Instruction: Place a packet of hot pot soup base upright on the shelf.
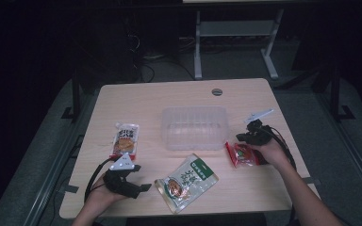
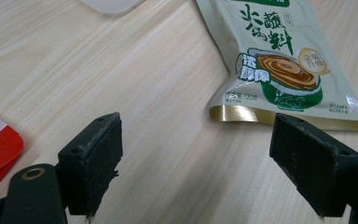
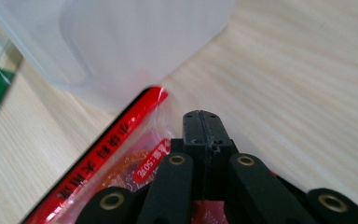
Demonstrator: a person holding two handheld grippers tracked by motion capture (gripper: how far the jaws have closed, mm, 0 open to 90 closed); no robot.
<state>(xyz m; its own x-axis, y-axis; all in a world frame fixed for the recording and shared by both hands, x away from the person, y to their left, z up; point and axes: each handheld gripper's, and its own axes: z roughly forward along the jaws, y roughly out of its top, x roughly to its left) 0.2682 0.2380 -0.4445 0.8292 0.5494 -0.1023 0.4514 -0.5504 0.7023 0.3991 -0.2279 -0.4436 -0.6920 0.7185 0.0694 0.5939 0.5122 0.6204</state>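
Black right gripper [image 3: 205,122] jaws were pressed together over the red packet [image 3: 121,154], beside the clear tub [image 3: 121,42]. Left gripper [image 2: 196,163] jaws stood wide, empty, above the worktop [image 2: 144,93], green pouch [image 2: 279,60] ahead.

The left tool [image 1: 143,187] rests low at the near left of the worktop [image 1: 245,92], its jaws standing wide apart, forearm entering from the near edge. The right tool [image 1: 239,138] lies at the worktop's right side, jaws pressed together, forearm angling in from the near right corner.
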